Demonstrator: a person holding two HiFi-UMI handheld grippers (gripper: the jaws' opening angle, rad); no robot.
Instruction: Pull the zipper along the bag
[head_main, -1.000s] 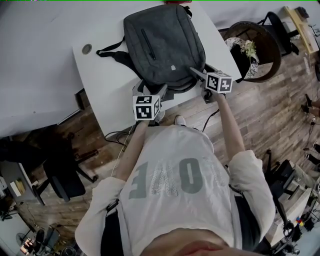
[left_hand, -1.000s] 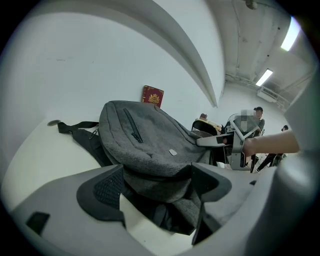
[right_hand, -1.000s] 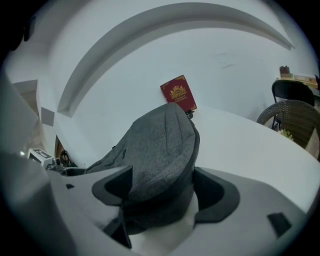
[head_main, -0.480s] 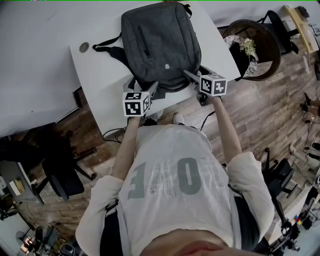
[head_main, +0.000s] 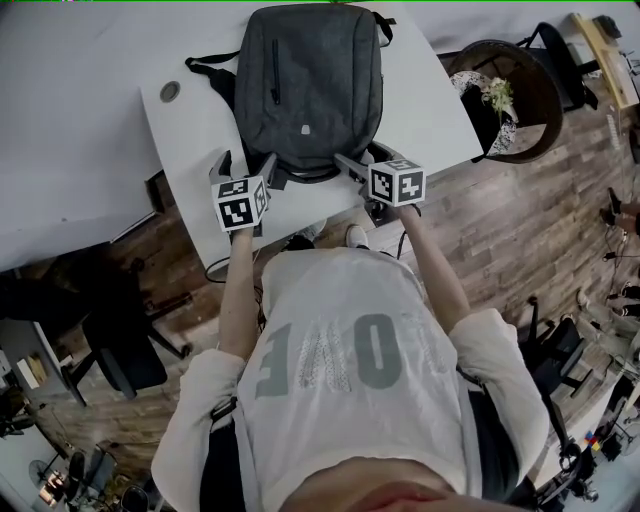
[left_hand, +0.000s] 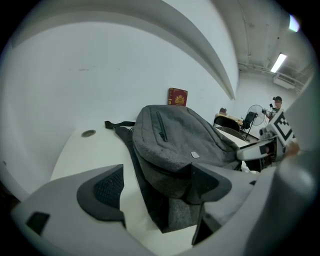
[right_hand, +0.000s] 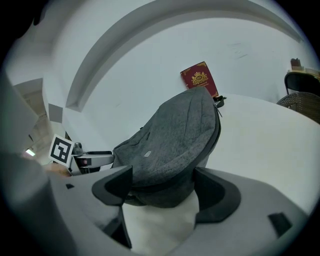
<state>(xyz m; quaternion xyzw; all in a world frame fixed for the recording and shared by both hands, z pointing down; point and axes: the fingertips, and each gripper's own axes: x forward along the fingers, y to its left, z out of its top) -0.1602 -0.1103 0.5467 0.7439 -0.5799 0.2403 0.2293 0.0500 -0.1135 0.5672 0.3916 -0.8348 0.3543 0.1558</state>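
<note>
Nearest to me, the left gripper (head_main: 246, 166) is released. In its own view the jaws stand wide apart, and only the near end of the bag (head_main: 310, 80) and a bare strip of bench (head_main: 200, 130) show between them. The jaws are clenched on nothing. The right gripper (head_main: 358, 158) is open in the same way. Its jaws flank the bag's other near corner without closing on the fabric, and I cannot tell whether either tip touches the cloth.

Just beyond both grippers, the grey bag lies flat on the white bench with its length running away from me. A strap (left_hand: 116, 123) trails off its left side. A short front-pocket zipper (head_main: 275, 70) runs along the top panel, and in the right gripper view a dark seam follows the bag's edge. I take that seam for the main zipper, but I cannot pick out a pull on either one.

At the far end, a red booklet (right_hand: 200, 79) leans against the wall behind the bag.

My judgement is that the pull has not begun. Neither gripper holds a slider, so finding it, pinching it, steadying the bag and drawing it along are all left to do.
</note>
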